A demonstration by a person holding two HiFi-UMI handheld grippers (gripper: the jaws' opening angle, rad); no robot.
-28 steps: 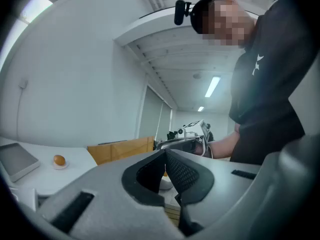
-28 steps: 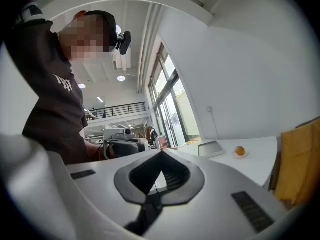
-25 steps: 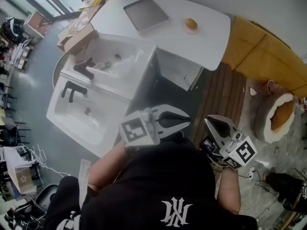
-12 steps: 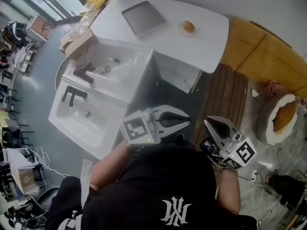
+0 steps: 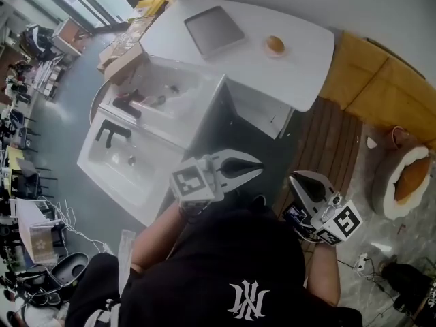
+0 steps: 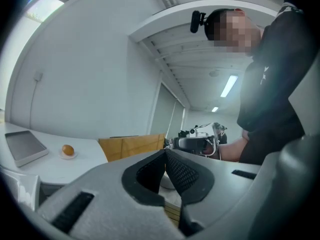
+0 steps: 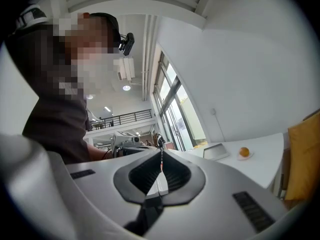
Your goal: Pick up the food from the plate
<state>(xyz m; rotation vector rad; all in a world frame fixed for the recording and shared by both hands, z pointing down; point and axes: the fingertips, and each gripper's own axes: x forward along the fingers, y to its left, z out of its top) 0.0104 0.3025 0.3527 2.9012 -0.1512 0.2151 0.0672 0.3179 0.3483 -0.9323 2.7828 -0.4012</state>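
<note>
The left gripper (image 5: 260, 167) and the right gripper (image 5: 295, 178) sit close in front of the person, each with its jaws pressed together on nothing. Well beyond them, on the far part of the white table (image 5: 300, 73), the food (image 5: 275, 43), a small round orange-brown piece, sits on a small plate (image 5: 283, 51) near a grey tray (image 5: 214, 31). It looks light and probably soft, so a gentle pinch across its sides, clear of the rim, should suit.

White table (image 5: 300, 60), double sink unit (image 5: 146, 182), yellow sofa (image 5: 381, 87), wood slat floor (image 5: 327, 142)

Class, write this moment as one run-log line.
left tool: shut, empty | right tool: shut, empty | food: on plate, untouched
</note>
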